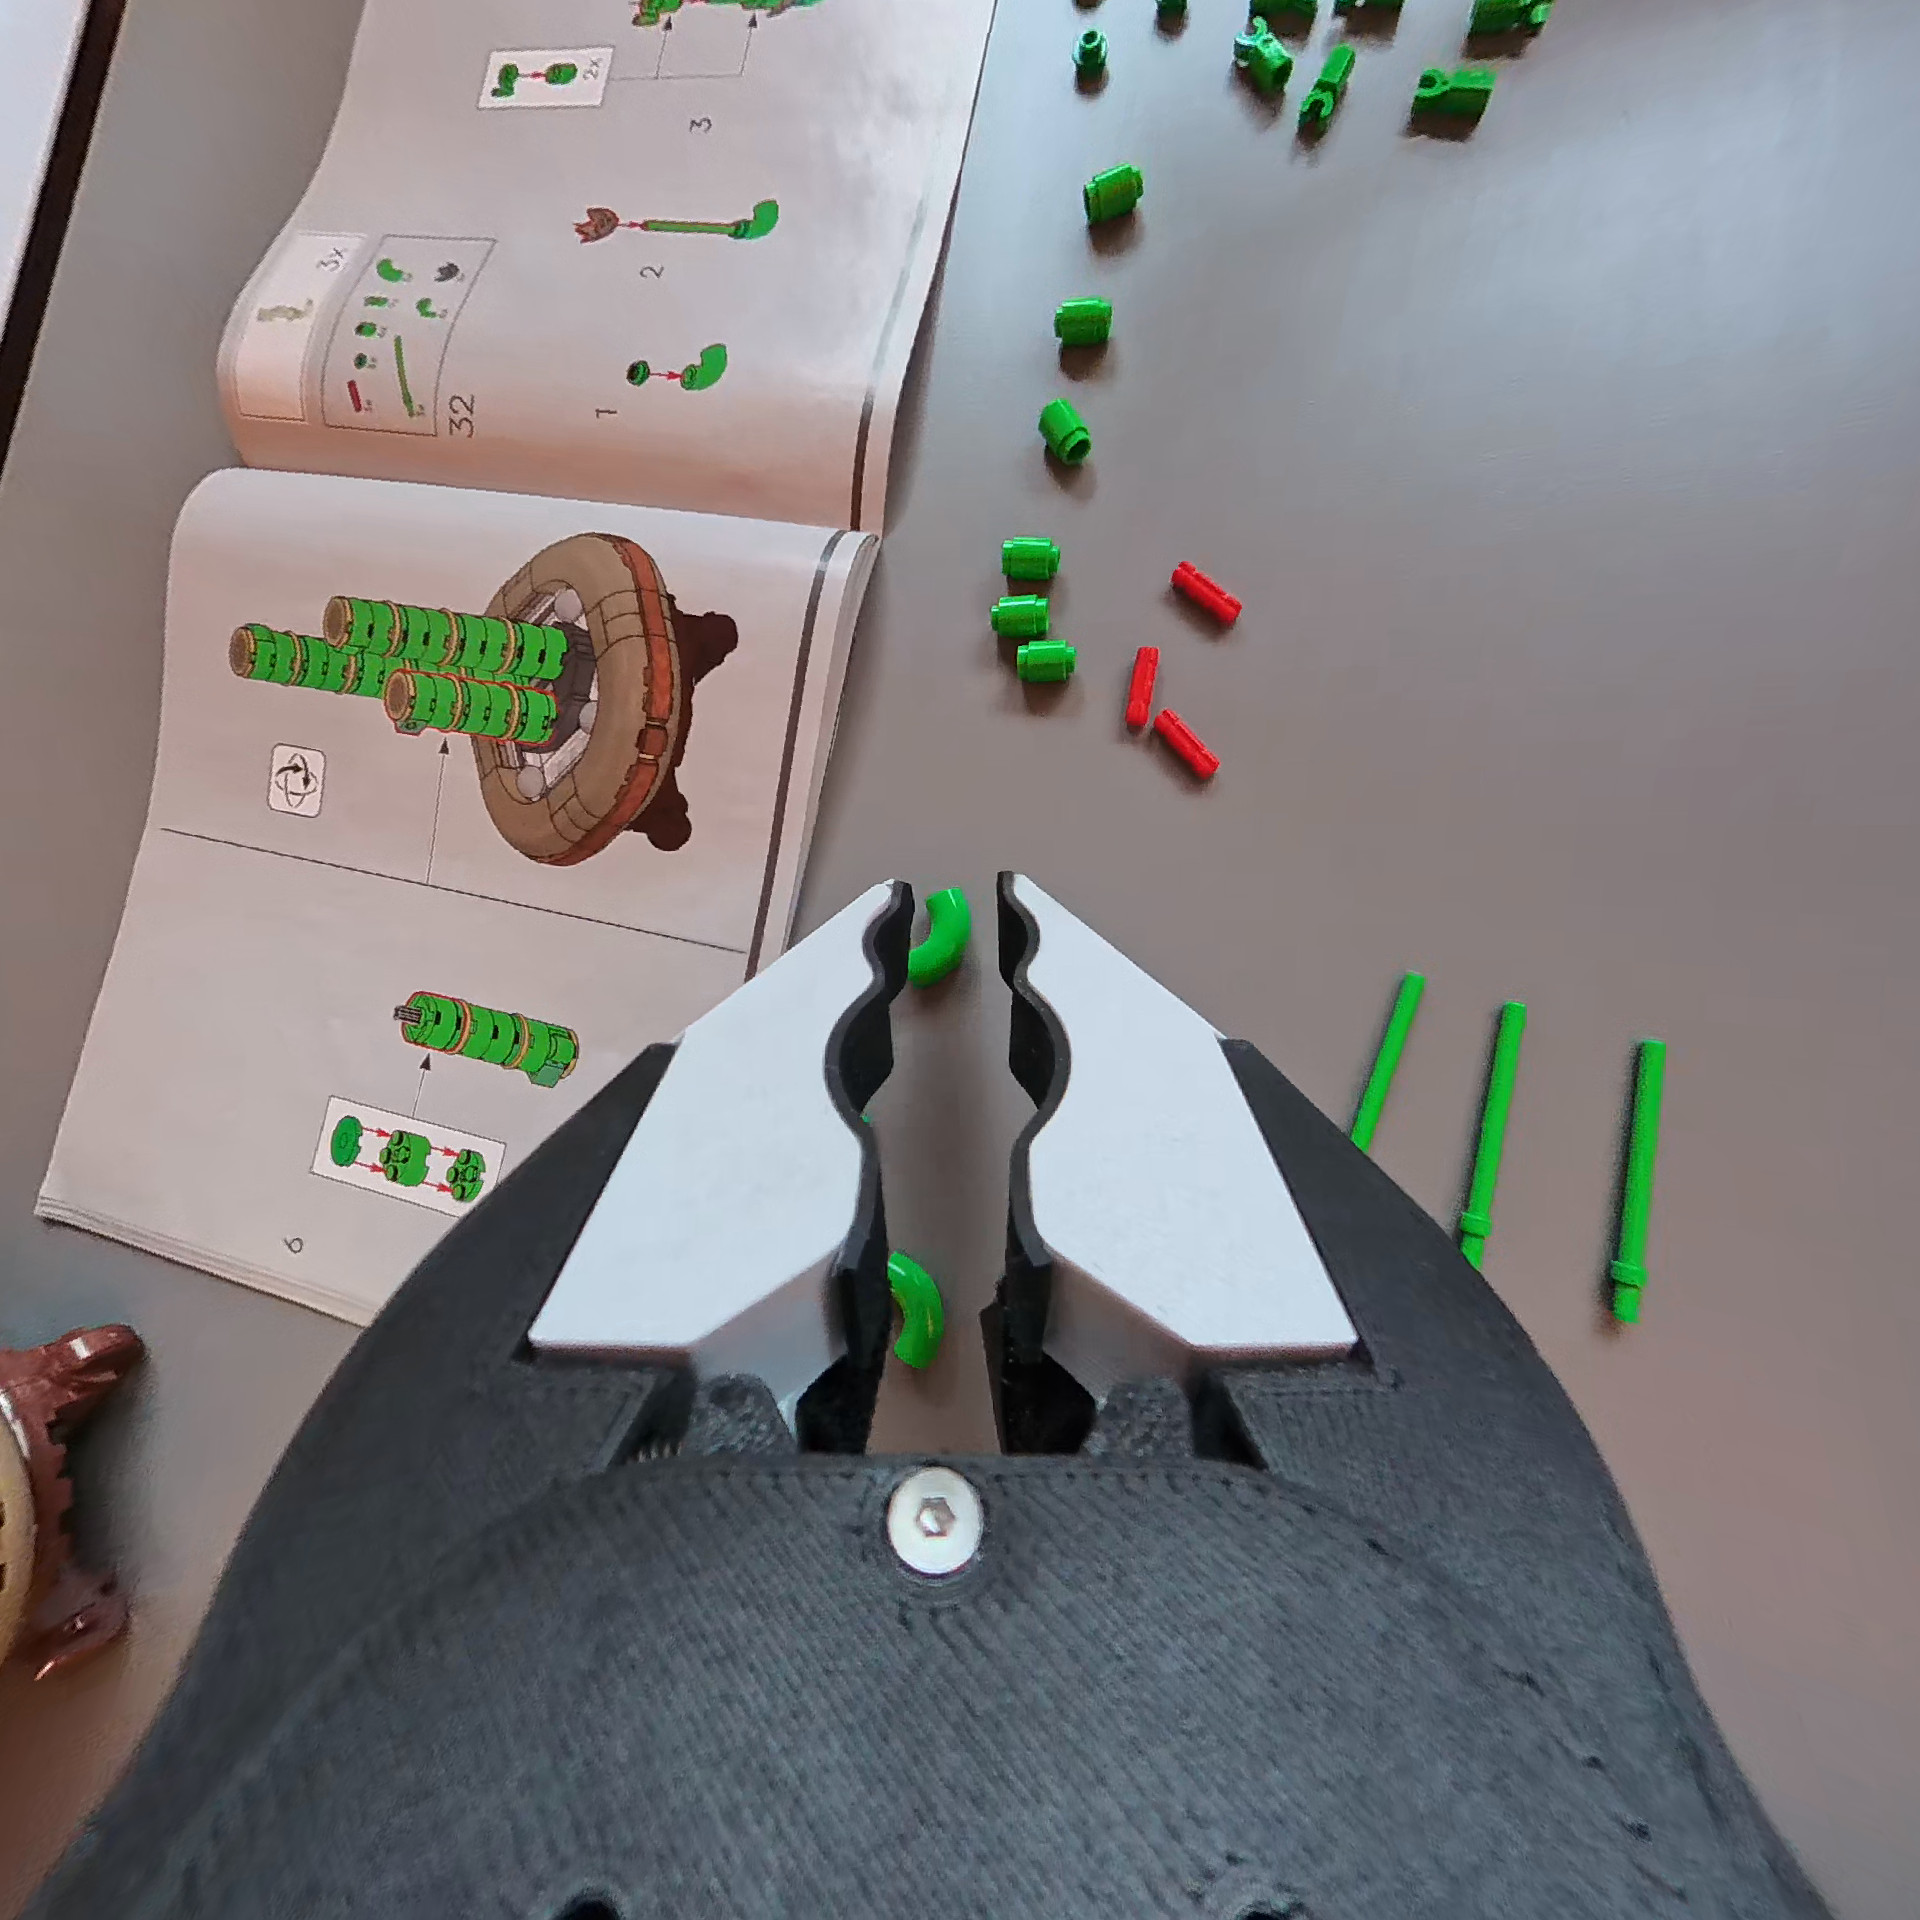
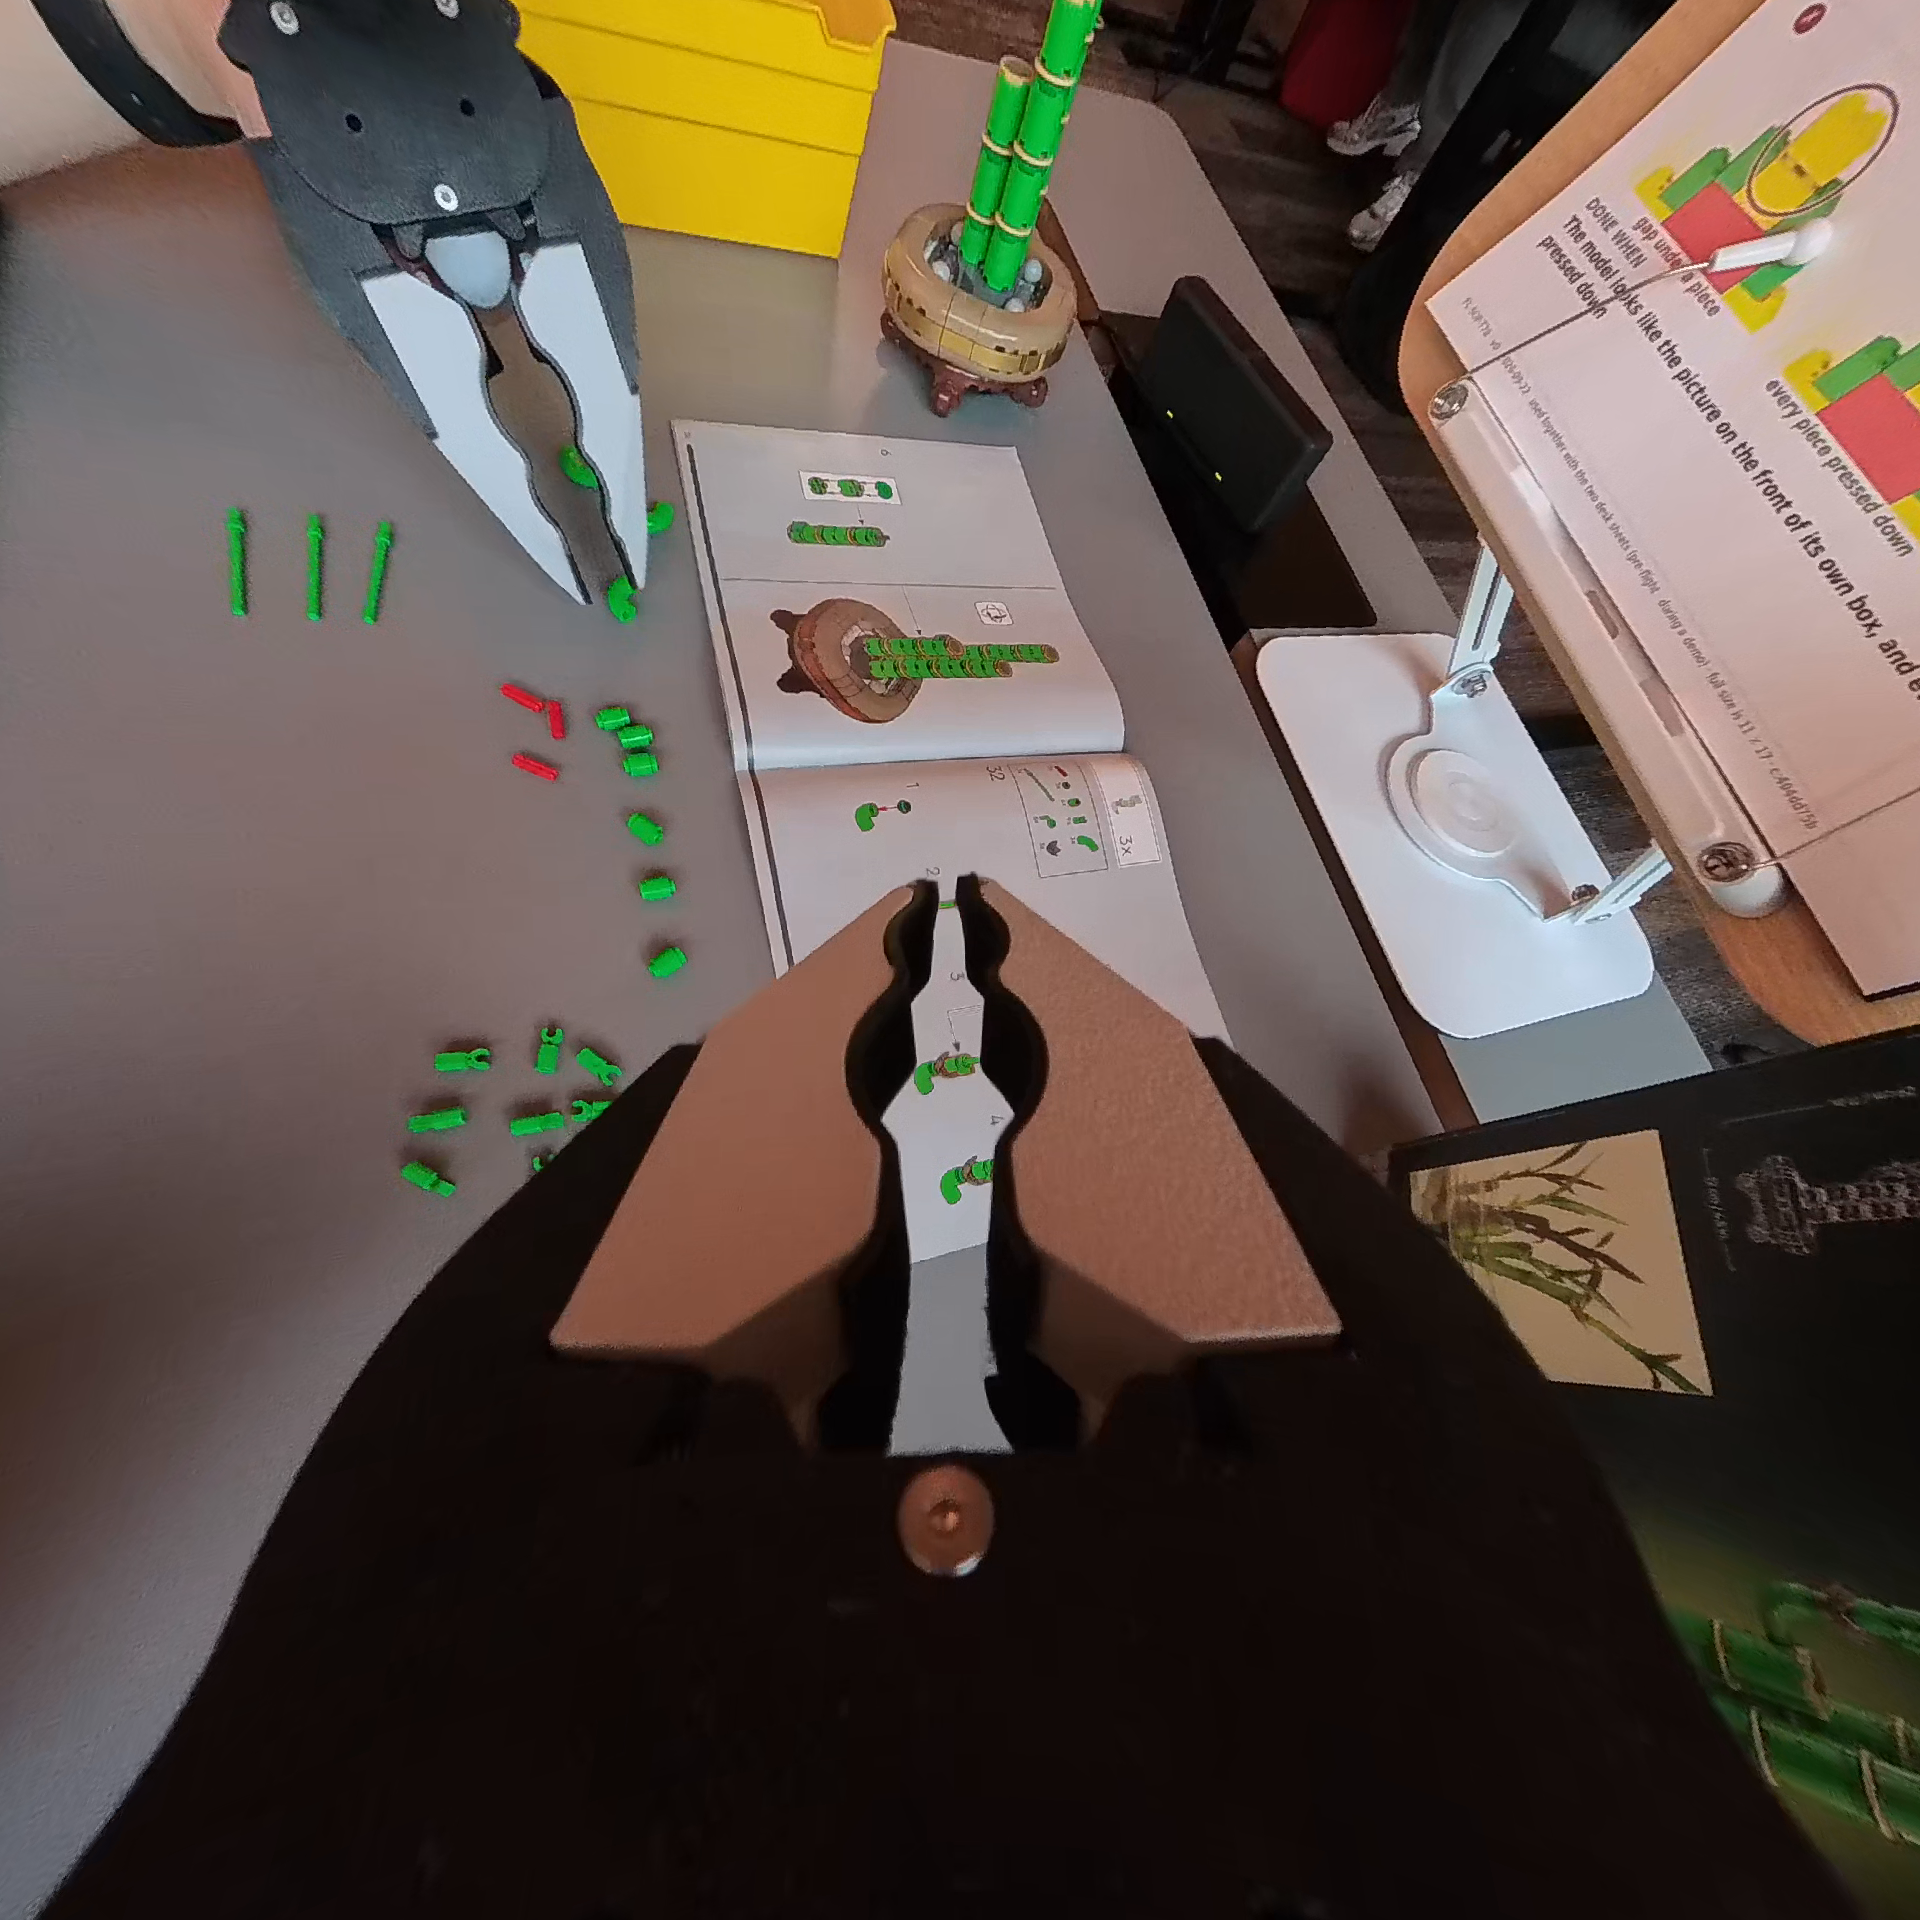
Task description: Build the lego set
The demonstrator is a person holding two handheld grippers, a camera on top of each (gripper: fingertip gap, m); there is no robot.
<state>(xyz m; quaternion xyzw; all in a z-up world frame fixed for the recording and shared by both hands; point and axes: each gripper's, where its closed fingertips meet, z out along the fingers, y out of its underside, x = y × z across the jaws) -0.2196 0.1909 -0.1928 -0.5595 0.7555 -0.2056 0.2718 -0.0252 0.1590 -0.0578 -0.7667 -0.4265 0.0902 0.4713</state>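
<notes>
We bring the left gripper (image 1: 945, 914) down, jaws apart, straddling a green elbow piece (image 1: 940, 935) near the booklet (image 1: 499, 727) (lined up to pinch); right gripper (image 2: 945, 891) hovers narrow, empty, w/ nothing between.

The left wrist camera sits just behind its own white-padded gripper (image 1: 948, 904) and looks steeply down, close to the grey tabletop (image 1: 1455, 623). The open paper instruction booklet (image 1: 582, 436) lies to the left of its fingers, with scattered green and red plastic pieces to the booklet's right.

The right wrist camera rides higher and farther back, facing the opposite way across the same booklet (image 2: 914, 644), so the pages appear turned round. It takes in the left gripper (image 2: 608, 597) beyond the booklet's far-left corner. Both views share the booklet, three thin green rods (image 1: 1496, 1122) (image 2: 312, 566) and the loose pieces beside it.
</notes>
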